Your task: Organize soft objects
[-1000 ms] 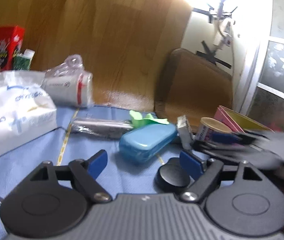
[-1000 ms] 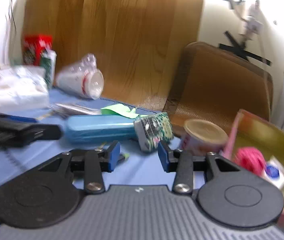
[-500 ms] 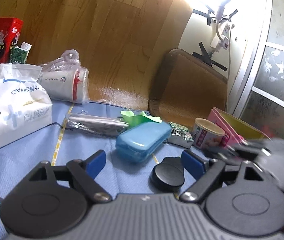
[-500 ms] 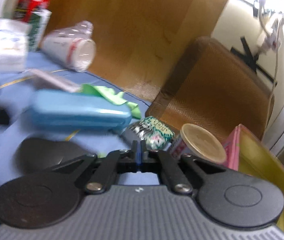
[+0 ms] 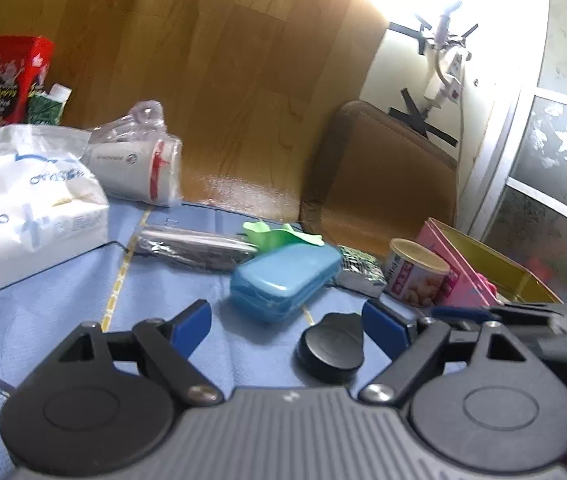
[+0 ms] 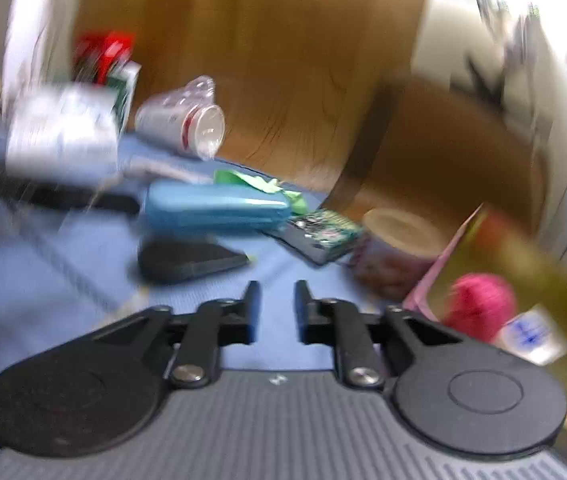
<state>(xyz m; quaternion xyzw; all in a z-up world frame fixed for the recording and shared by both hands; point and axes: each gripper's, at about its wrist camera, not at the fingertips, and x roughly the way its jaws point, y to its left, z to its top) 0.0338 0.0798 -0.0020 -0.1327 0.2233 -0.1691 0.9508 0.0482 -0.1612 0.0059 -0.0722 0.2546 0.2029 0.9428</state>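
- Beside the blue case [image 5: 285, 280], toward the yellow box [image 6: 539, 264], lies the patterned pouch [image 6: 323, 232].
- Right gripper [image 6: 275, 308]: jaws opening, nothing between them; centre on the pouch before pinching.
- Left gripper [image 5: 287, 326]: jaws wide apart, empty, near the black disc [image 5: 331, 346].

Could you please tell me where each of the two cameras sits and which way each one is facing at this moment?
Left wrist: on the left gripper, looking forward and slightly down over the blue mat; its own open fingers frame a black round case, and the right gripper enters from the right.
Right wrist: on the right gripper, facing the same clutter, blurred; its fingers are opening with nothing between them.
Shared: blue case, green cloth, lidded can, yellow box.
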